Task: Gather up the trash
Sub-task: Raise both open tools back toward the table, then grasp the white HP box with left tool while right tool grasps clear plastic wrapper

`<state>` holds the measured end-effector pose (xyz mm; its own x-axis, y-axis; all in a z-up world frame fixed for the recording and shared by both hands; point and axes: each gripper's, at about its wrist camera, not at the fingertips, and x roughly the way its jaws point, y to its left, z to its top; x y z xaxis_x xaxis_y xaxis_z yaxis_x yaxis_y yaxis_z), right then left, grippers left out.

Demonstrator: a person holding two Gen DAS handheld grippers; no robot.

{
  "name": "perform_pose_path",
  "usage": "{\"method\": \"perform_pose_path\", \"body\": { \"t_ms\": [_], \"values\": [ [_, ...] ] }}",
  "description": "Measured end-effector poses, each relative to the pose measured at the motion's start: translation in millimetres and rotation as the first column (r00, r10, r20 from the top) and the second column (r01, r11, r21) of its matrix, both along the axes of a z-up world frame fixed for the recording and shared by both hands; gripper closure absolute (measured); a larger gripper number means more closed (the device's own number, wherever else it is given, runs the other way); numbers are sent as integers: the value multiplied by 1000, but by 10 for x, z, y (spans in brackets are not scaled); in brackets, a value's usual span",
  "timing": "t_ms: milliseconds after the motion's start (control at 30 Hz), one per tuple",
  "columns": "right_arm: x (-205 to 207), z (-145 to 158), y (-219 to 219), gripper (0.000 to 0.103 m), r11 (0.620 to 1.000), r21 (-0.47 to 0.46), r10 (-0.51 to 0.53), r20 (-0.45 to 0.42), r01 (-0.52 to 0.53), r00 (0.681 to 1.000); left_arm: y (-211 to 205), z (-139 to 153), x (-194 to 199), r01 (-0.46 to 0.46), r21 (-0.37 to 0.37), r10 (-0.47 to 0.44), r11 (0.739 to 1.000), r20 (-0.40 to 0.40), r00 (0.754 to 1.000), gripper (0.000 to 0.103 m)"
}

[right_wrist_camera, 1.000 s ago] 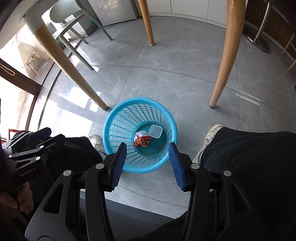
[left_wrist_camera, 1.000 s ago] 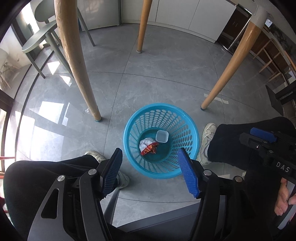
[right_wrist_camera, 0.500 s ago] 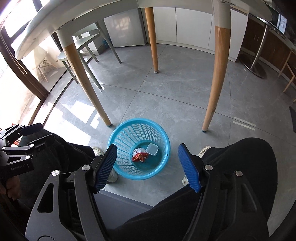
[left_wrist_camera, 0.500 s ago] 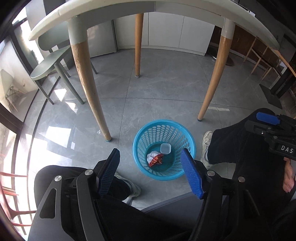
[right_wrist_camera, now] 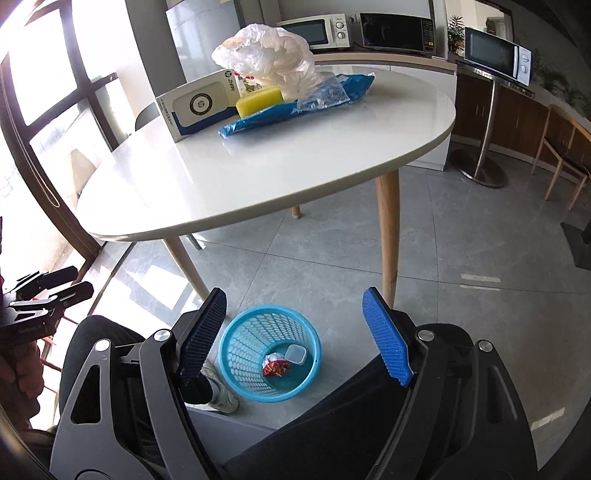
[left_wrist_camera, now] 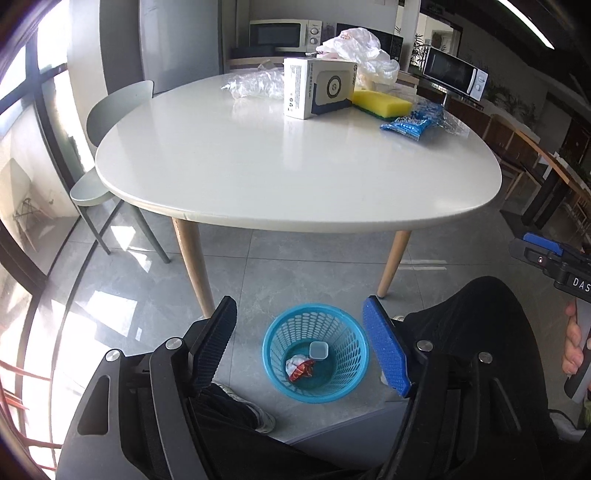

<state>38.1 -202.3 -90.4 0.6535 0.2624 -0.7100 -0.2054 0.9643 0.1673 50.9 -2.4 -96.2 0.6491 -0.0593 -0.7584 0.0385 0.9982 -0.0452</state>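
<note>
A blue basket stands on the floor and holds a red-white wrapper and a small clear cup. On the white table lie a white box, a yellow sponge, a blue wrapper, a white plastic bag and clear plastic. My left gripper and right gripper are open and empty, high above the basket.
A grey-green chair stands left of the table. Wooden table legs flank the basket. The person's dark-trousered legs and shoes sit beside it. Microwaves stand on counters behind.
Both grippers have risen from under the table to above its edge, and the tabletop with its trash has come into view. The basket looks smaller. Both jaws stay open.
</note>
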Motion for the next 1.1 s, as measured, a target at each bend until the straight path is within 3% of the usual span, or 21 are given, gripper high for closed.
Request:
{"method": "perform_pose_path", "body": {
  "t_ms": [567, 833, 1100],
  "values": [
    [482, 777, -129, 25, 998, 41, -44, 129, 39, 991, 163, 872, 504, -37, -1, 37, 999, 197, 980, 28],
    [805, 881, -124, 24, 998, 48, -42, 128, 36, 991, 195, 1004, 859, -28, -17, 31, 999, 209, 977, 28],
    [1179, 778, -73, 24, 998, 48, -43, 87, 39, 995, 154, 985, 1234, 1, 0, -1, 1000, 191, 982, 23]
  ]
}}
